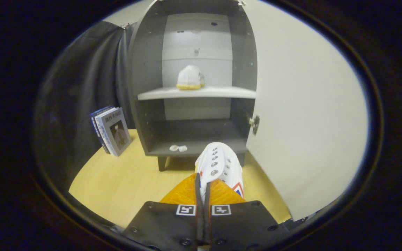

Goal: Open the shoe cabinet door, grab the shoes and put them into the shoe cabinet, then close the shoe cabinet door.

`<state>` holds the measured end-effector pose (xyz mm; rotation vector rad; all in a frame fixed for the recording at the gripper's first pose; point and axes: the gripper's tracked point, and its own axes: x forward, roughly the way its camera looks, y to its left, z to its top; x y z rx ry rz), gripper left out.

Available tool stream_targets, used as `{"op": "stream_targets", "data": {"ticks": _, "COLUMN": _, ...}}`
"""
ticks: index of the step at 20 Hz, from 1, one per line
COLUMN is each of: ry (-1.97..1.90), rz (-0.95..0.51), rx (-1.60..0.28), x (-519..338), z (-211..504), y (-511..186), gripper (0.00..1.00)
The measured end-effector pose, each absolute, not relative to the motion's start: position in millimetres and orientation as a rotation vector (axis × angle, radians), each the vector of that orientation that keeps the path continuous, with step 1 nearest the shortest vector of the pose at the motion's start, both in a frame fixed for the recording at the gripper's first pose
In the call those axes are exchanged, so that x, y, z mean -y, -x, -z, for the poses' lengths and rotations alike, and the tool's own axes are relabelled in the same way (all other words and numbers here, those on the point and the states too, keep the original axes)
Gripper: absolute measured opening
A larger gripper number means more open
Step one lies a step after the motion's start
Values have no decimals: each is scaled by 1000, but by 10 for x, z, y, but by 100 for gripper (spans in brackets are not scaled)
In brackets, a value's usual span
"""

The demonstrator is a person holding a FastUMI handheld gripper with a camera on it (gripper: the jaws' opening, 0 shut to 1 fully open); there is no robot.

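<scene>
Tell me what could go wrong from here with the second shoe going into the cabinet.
1. The tool pinches only a thin edge of the white shoe, fingers nearly together, so the shoe could swing or slip out before reaching the cabinet.
2. Another shoe already sits on the middle shelf; pushing this one in beside it might knock it.
3. The open door stands close on the right and could catch the shoe.

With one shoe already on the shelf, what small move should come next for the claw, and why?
Probably carry the white shoe forward into the cabinet. The claw is shut on the shoe's edge, just before the lower compartment; the door stands wide open at the right, and the other shoe already sits on the shelf above.
</scene>
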<state>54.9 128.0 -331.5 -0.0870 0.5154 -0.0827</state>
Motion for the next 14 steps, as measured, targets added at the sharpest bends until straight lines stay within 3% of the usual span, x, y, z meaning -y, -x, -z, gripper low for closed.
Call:
{"op": "stream_targets", "data": {"ticks": 6, "ry": 152, "rz": 78, "rx": -413, "x": -1307, "z": 2416, "y": -1148, "gripper": 2}}
{"op": "stream_targets", "data": {"ticks": 14, "ry": 234, "rz": 30, "rx": -382, "x": -1086, "z": 2100, "y": -2376, "gripper": 2}}
